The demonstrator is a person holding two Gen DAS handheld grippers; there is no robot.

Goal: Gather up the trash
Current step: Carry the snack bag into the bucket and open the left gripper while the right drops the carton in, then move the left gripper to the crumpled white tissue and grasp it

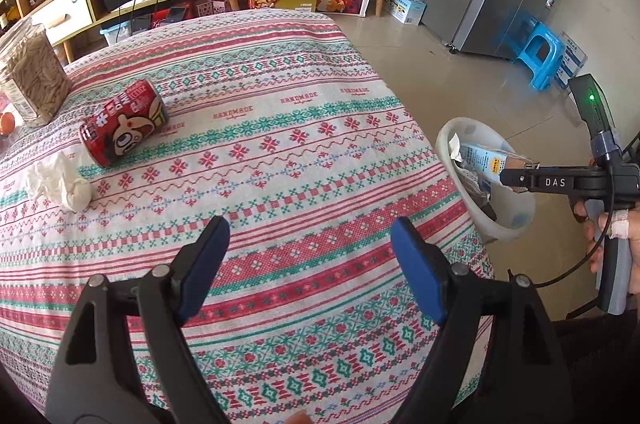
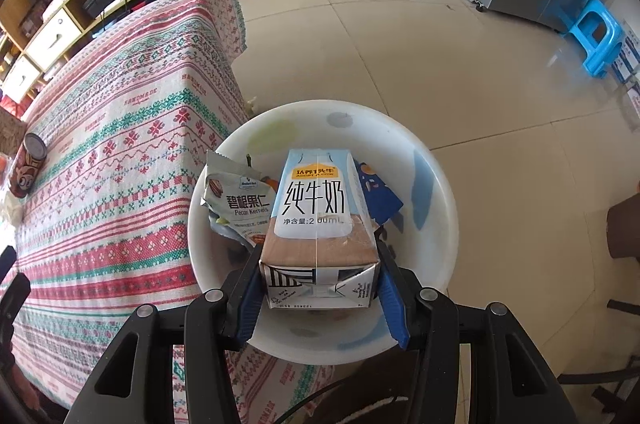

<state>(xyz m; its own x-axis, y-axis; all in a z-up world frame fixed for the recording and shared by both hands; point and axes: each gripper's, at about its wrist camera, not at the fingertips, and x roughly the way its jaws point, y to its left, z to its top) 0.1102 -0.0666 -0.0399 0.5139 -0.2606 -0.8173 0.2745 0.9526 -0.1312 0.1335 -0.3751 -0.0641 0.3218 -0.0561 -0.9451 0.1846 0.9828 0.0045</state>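
Right now the right claw (image 2: 318,298) grips the milk carton (image 2: 316,224) by its base, directly over the white bin (image 2: 436,184) beside the desk (image 1: 304,128). Best to let go squarely above the middle — the rim sits close. The left claw (image 1: 310,272) hangs wide and empty over the cloth; the red can (image 1: 124,122) and what looks like a crumpled tissue (image 1: 60,184) wait well apart, with open room around them.

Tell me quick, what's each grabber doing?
Left gripper: jaws open, holding nothing, above the table.
Right gripper: jaws shut on the milk carton, over the white bin.
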